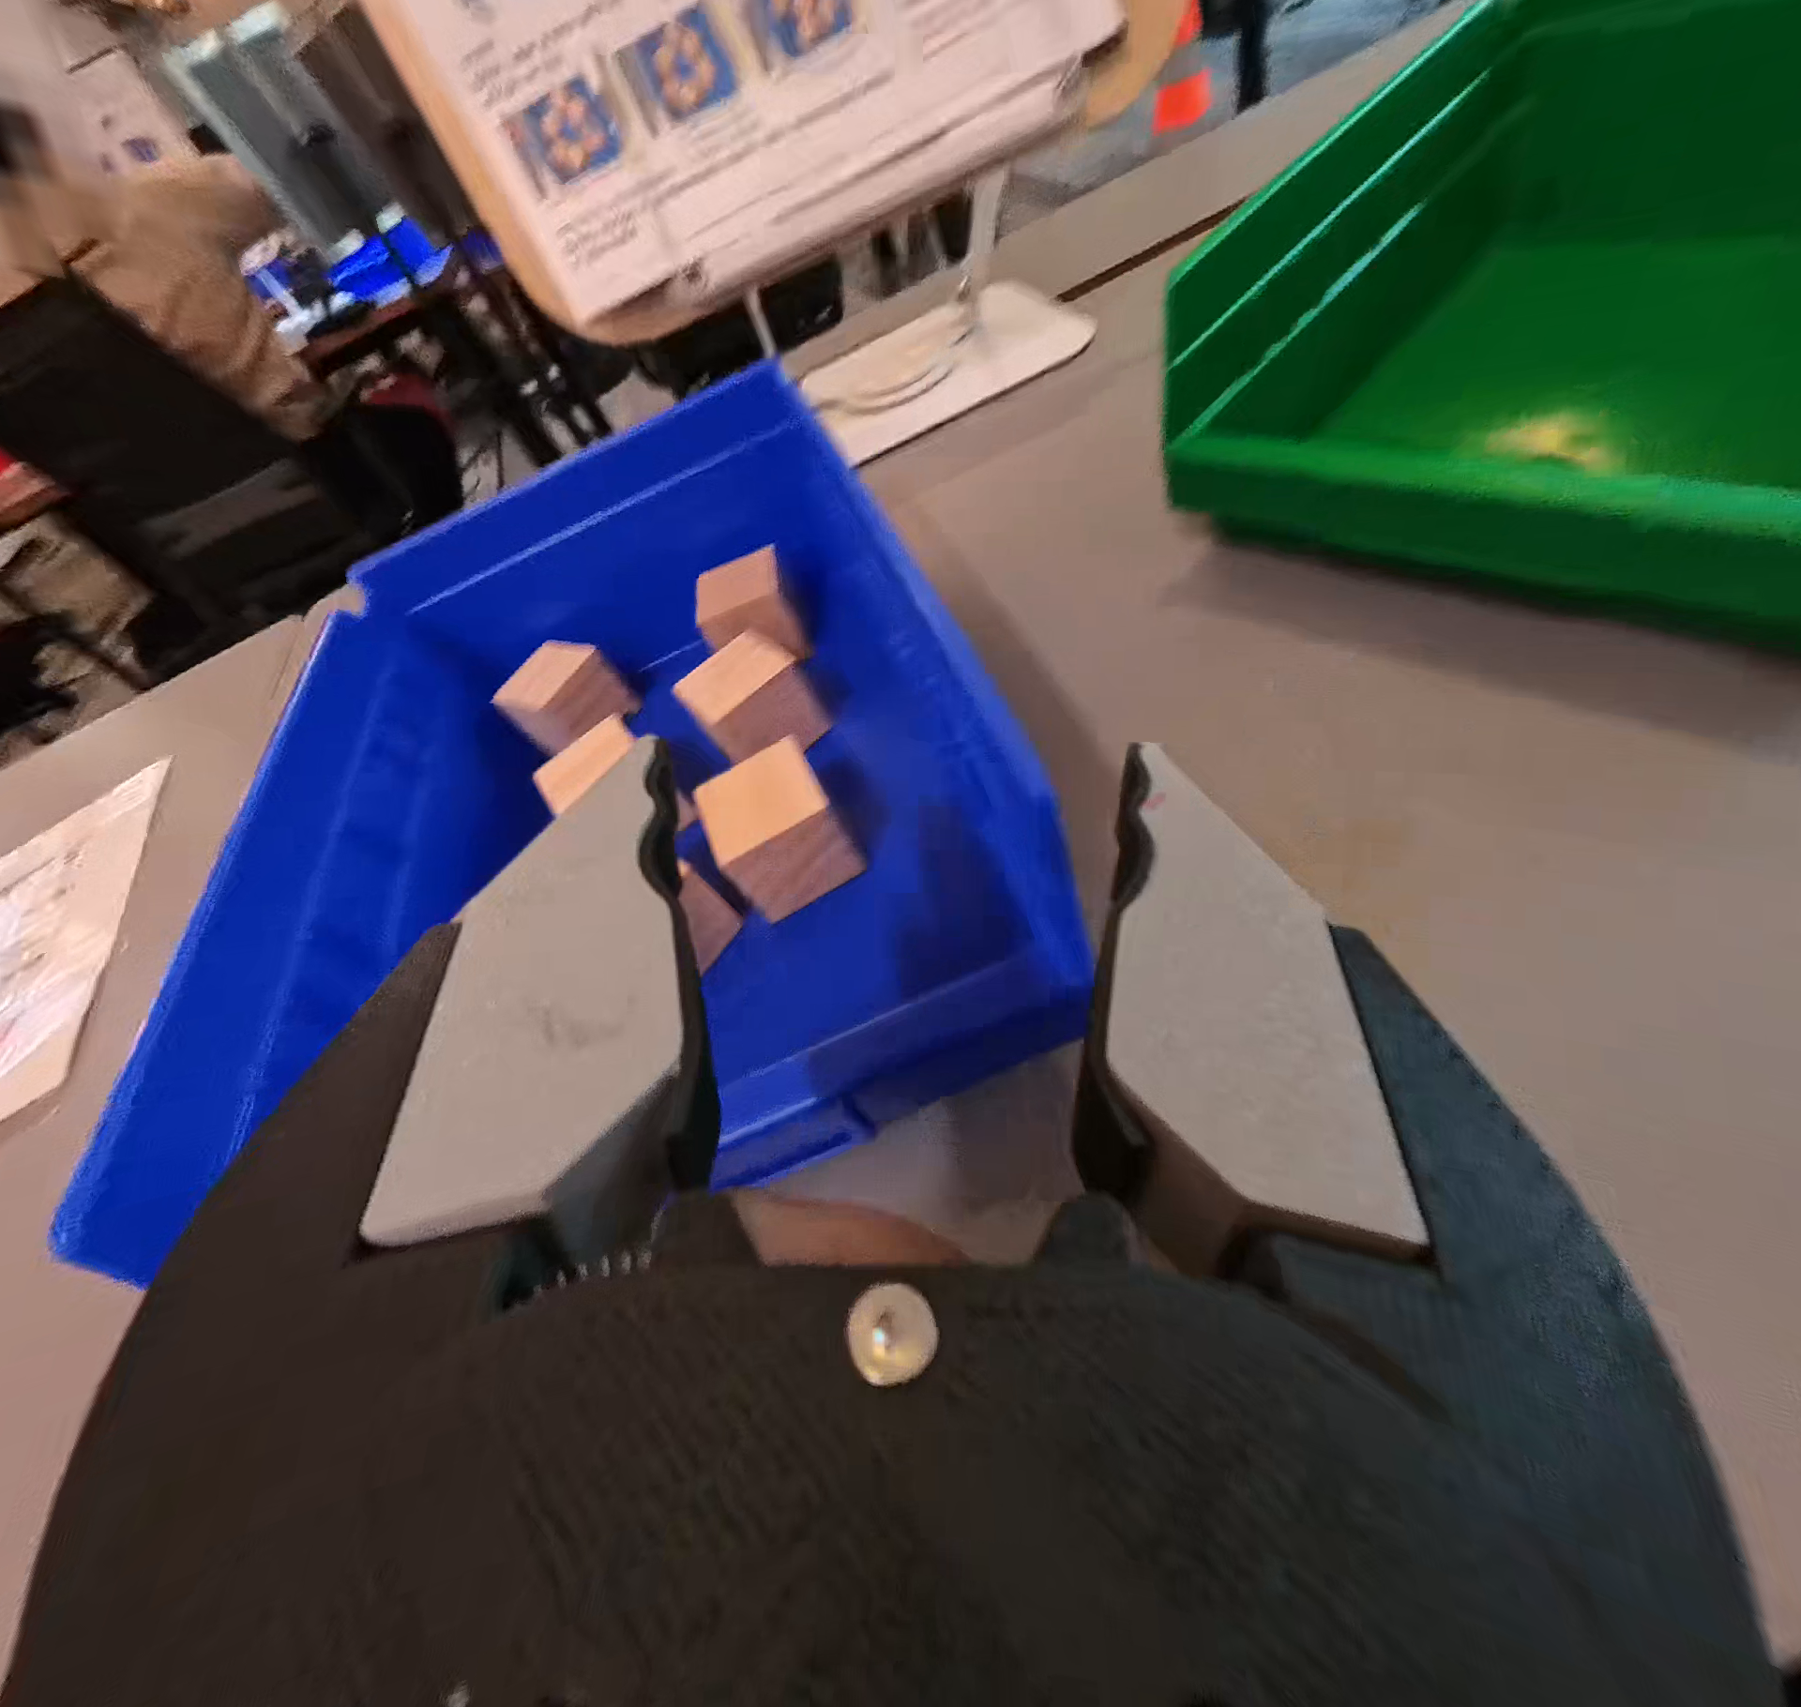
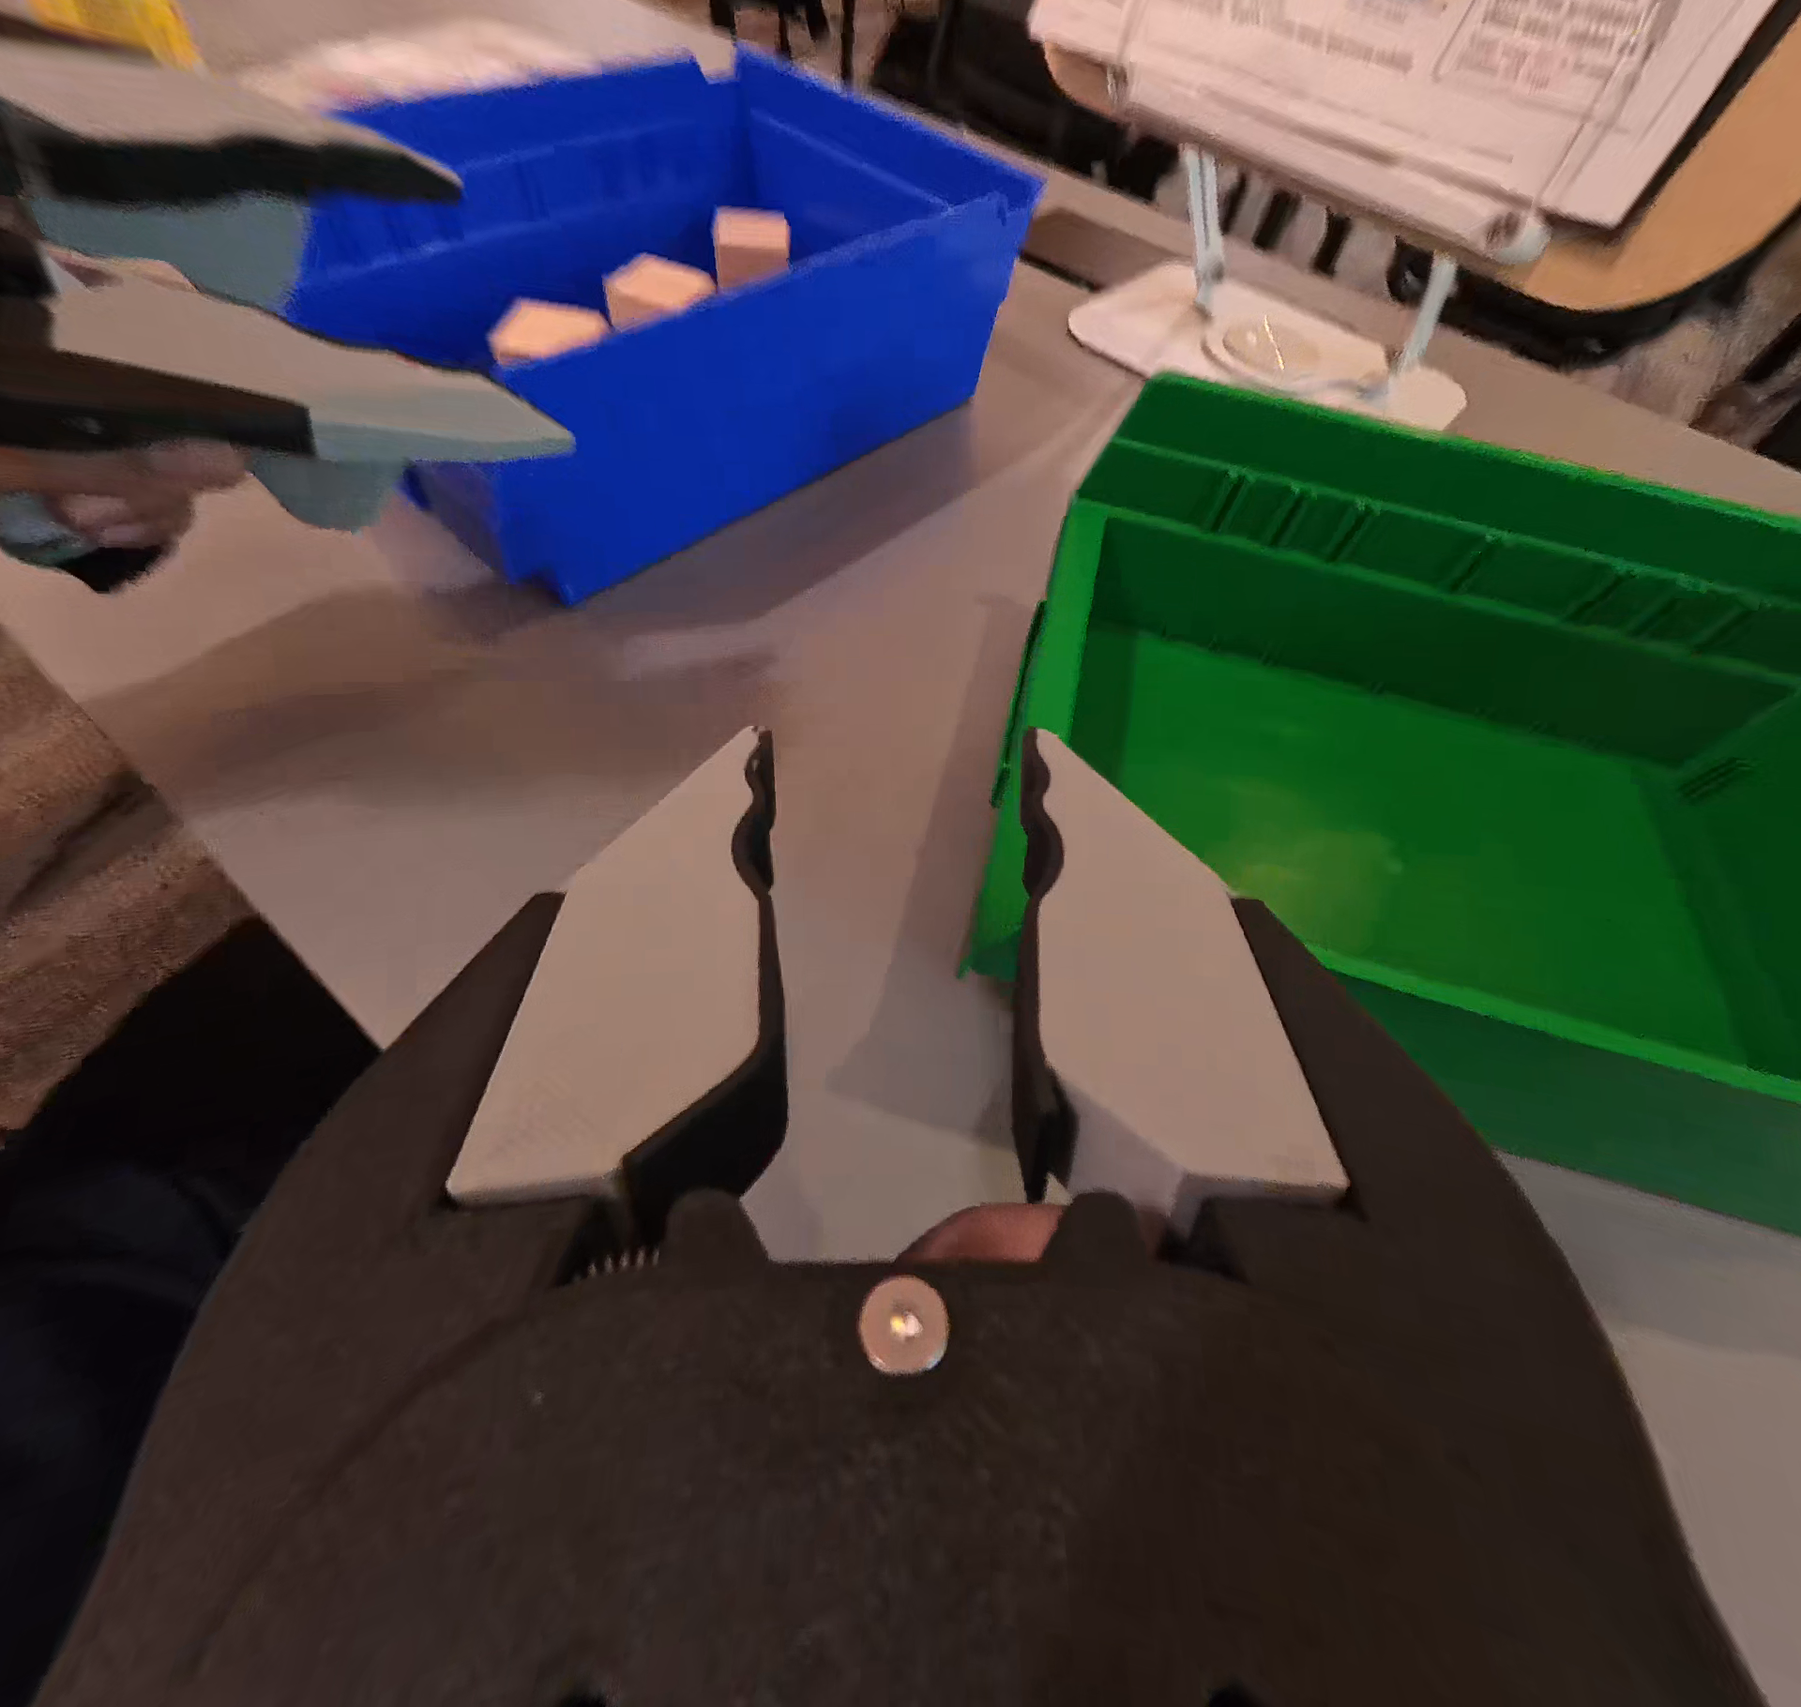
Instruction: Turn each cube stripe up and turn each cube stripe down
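Note:
Several plain wooden cubes (image 1: 770,822) lie in a blue bin (image 1: 936,1027) on the grey table; no stripe shows on their visible faces. My left gripper (image 1: 892,764) is open and empty, hovering over the near end of the blue bin, above the cubes. In the right wrist view the blue bin (image 2: 741,432) holds the cubes (image 2: 648,288), and the left gripper (image 2: 507,306) reaches in from the left edge over the bin's near corner. My right gripper (image 2: 897,744) is open and empty over the bare table, beside the left wall of the green bin (image 2: 1462,881).
The green bin (image 1: 1520,393) is empty and stands right of the blue one. A tilted instruction board on a white stand (image 2: 1267,335) is behind the bins. A paper sheet (image 1: 58,920) lies at the table's left. A person (image 1: 146,296) sits in the background.

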